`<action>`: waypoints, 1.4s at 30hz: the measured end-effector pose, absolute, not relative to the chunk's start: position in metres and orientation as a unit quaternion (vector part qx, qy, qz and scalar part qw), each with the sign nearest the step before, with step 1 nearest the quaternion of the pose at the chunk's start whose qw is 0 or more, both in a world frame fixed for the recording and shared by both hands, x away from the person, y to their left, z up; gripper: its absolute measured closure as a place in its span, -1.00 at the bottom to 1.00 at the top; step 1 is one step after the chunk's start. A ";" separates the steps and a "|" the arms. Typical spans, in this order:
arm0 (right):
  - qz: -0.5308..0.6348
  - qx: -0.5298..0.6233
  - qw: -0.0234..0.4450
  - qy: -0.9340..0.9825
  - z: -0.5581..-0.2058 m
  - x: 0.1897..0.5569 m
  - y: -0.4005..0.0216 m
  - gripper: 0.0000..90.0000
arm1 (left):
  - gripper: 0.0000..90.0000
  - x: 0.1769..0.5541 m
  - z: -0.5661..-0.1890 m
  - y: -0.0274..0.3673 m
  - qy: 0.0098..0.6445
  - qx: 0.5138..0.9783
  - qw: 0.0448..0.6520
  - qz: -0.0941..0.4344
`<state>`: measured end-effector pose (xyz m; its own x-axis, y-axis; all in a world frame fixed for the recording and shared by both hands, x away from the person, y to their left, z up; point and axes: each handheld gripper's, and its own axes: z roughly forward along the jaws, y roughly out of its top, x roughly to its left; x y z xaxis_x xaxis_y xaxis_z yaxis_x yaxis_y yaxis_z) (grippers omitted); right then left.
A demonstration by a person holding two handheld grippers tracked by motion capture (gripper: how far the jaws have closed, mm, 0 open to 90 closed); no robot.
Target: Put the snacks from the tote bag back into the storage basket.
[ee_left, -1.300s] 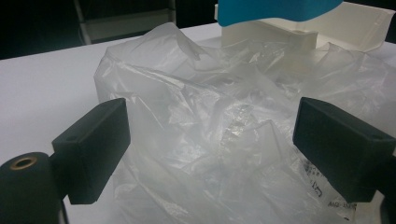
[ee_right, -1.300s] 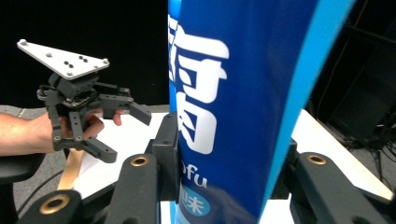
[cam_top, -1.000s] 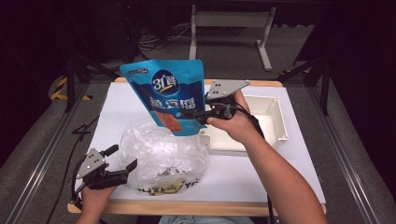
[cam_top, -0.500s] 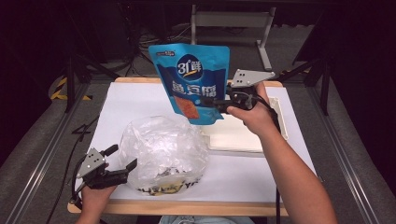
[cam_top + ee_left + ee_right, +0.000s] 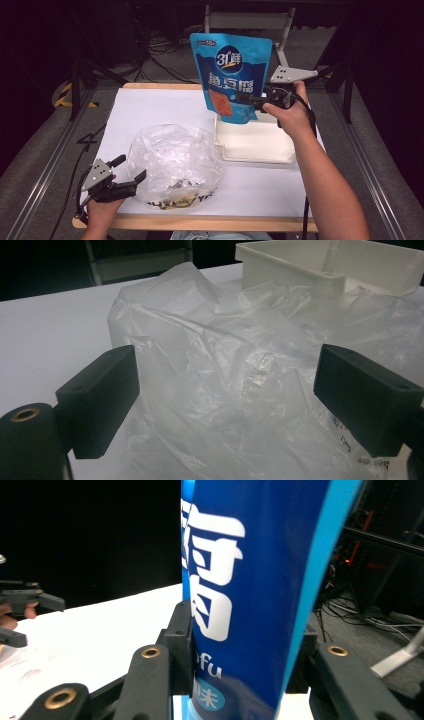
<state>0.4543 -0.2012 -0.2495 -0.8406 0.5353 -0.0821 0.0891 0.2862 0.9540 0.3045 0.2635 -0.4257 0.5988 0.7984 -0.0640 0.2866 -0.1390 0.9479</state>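
My right gripper (image 5: 248, 99) pinches the blue fish tofu pouch (image 5: 231, 75) low; it could tip before reaching the white tray (image 5: 255, 145). Left gripper (image 5: 131, 169) sits open.

Right gripper (image 5: 240, 680) clamps the upright blue pouch (image 5: 250, 580).

The blue pouch (image 5: 231, 75) is showing a round white badge near its top reading "31" with a Chinese character beside it, and large white Chinese characters beneath. In the right gripper view the pouch (image 5: 250, 595) is showing the Latin letters "fu" under those characters. The clear plastic bag (image 5: 172, 162) is carrying dark print along its near edge, too blurred to read.
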 end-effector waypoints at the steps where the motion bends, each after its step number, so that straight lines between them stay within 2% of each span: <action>1: 0.564 0.205 0.200 0.774 -0.249 0.456 -0.204 0.32 | -0.74 0.305 -0.426 0.264 0.379 0.716 0.536 0.239; 15: 0.562 0.248 0.214 0.759 -0.251 0.474 -0.241 0.32 | -0.74 0.305 -0.426 0.263 0.380 0.716 0.534 0.240; 22: 0.560 0.257 0.218 0.757 -0.255 0.479 -0.247 0.32 | -0.74 0.305 -0.426 0.263 0.380 0.718 0.532 0.239; 42: 0.541 0.292 0.204 0.762 -0.303 0.495 -0.247 0.32 | -0.74 0.305 -0.426 0.263 0.379 0.717 0.534 0.239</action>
<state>0.4955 -0.2466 -0.3025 -0.7471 0.6647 0.0050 0.2244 0.2452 0.9431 0.3052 0.2634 -0.4263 0.5983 0.7988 -0.0631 0.2886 -0.1414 0.9469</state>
